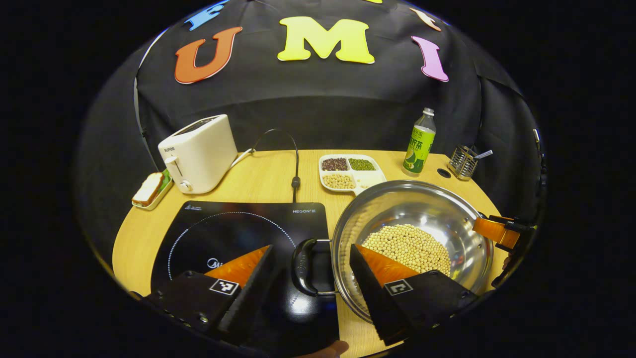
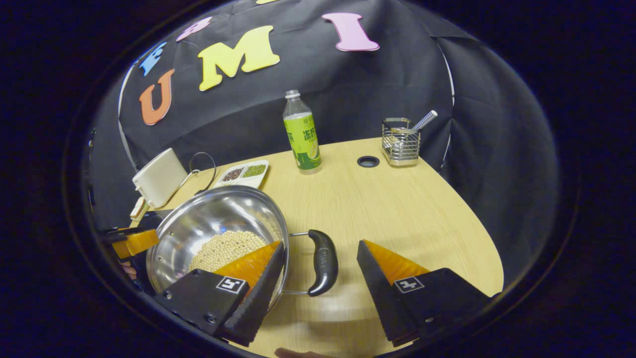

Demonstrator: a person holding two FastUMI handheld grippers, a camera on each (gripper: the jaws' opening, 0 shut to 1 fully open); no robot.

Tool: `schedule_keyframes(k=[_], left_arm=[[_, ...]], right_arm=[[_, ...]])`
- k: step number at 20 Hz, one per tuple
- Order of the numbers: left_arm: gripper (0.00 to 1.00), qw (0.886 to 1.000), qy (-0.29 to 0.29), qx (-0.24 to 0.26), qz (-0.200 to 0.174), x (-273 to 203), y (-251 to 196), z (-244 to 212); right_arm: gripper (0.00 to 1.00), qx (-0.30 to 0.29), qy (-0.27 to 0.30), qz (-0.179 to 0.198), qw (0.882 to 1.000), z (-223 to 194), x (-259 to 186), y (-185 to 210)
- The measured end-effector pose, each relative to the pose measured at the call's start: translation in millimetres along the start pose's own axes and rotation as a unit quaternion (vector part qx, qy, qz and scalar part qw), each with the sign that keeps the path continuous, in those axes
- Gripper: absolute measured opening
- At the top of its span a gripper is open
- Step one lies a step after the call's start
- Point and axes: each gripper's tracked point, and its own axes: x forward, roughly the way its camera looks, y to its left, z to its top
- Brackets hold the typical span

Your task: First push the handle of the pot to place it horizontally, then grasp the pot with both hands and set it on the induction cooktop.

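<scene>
One steel pot holding a heap of pale beans is seen on the wooden bench, just beside one black induction cooktop and not yet on its glass. Two black loop handles are counted on the pot, one on each side: the handle toward the cooktop is framed between the wide-open jaws of the left gripper, and the opposite handle is framed the same way by the right gripper, whose jaws are likewise spread wide. Neither handle is touched by any finger, and nothing is held by either gripper. In the left gripper view the other gripper is glimpsed at the far rim of the pot, cut off by the edge of the picture. Farther back on the bench are shown one cream toaster, one small dish with a slice of bread, one divided tray with three kinds of beans in its compartments, one green-labelled bottle and one wire holder with a single utensil sticking out. One round hole is visible in the bench between bottle and holder. The near part of the cooktop and the pot's near rim are hidden behind the fingers, and a fingertip of the person's hand is barely made out at the bottom edge.
</scene>
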Motion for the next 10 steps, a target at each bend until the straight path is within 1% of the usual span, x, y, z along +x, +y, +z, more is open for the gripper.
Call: schedule_keyframes(k=[1,3,4,5,6,7,8,9,10], left_arm=[[0.82,1.000,0.004,-0.003,-0.004,3.7,-0.5,-2.2],[0.77,1.000,0.015,-0.009,-0.018,7.2,-5.6,-9.5],[0.76,1.000,0.016,-0.010,-0.016,9.2,-3.4,-10.1],[0.87,1.000,0.013,-0.009,-0.017,10.3,-3.6,-8.4],[0.74,1.000,0.013,-0.012,-0.019,9.8,-3.1,-7.5],[0.73,1.000,0.011,-0.016,-0.021,9.7,-3.4,-8.2],[0.74,1.000,0.011,-0.020,-0.015,11.1,0.0,-8.6],[0.69,0.999,0.010,-0.027,-0.014,4.6,3.2,-6.7],[0.51,0.999,0.010,-0.032,-0.017,7.0,2.3,-7.1]], right_arm=[[0.93,-0.004,-0.002,0.009,1.000,1.6,-0.3,4.0],[0.83,-0.012,-0.012,0.013,1.000,5.6,-1.7,8.9],[0.89,-0.019,-0.015,0.013,1.000,5.1,-1.2,11.1],[0.86,-0.025,-0.014,0.015,0.999,3.5,-0.3,14.5],[0.79,-0.027,-0.007,0.020,0.999,-0.6,0.0,18.2],[0.83,-0.027,-0.005,0.015,1.000,-2.1,-0.2,17.5],[0.77,-0.030,-0.007,0.013,0.999,-2.1,0.7,16.6],[0.82,-0.029,-0.007,0.012,0.999,-1.9,1.9,15.5],[0.75,-0.028,-0.009,0.005,1.000,-2.0,2.6,12.5]])
